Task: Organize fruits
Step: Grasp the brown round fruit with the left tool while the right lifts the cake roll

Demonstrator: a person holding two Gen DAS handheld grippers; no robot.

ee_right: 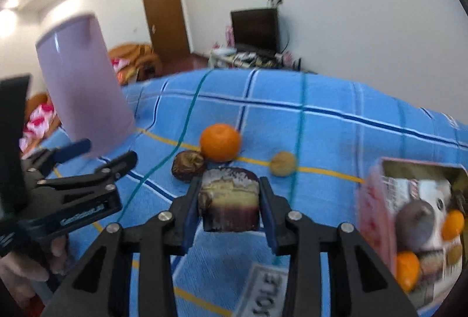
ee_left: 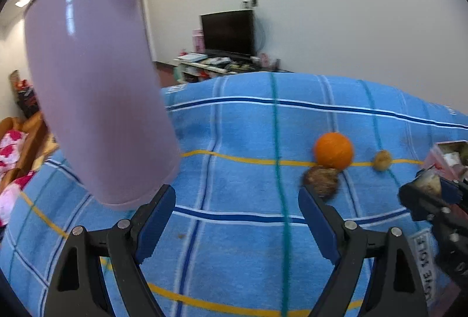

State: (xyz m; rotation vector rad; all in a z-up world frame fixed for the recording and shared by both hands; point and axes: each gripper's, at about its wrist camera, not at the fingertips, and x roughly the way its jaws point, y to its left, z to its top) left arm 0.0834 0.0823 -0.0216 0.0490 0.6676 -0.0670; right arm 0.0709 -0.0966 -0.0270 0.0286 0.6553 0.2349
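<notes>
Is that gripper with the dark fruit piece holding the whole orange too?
No, the right gripper clamps only the cut dark fruit piece; the orange lies on the blue cloth.

The blanket (ee_right: 336, 129) was sky blue, checked with dark blue, white, teal and yellow stripes. On it lay a bright orange mandarin (ee_right: 220, 142); touching the mandarin's near left side was a dark brown wrinkled fruit (ee_right: 187, 165), and to the mandarin's right a dull yellow-tan one (ee_right: 282, 163). The cut fruit (ee_right: 229, 200) nearer than the mandarin showed a dark purple-brown skin with cream flesh. Far right of the mandarin, the box (ee_right: 377, 200) was pink. Left of the mandarin, the jug (ee_left: 96, 82) was pale lilac.
</notes>
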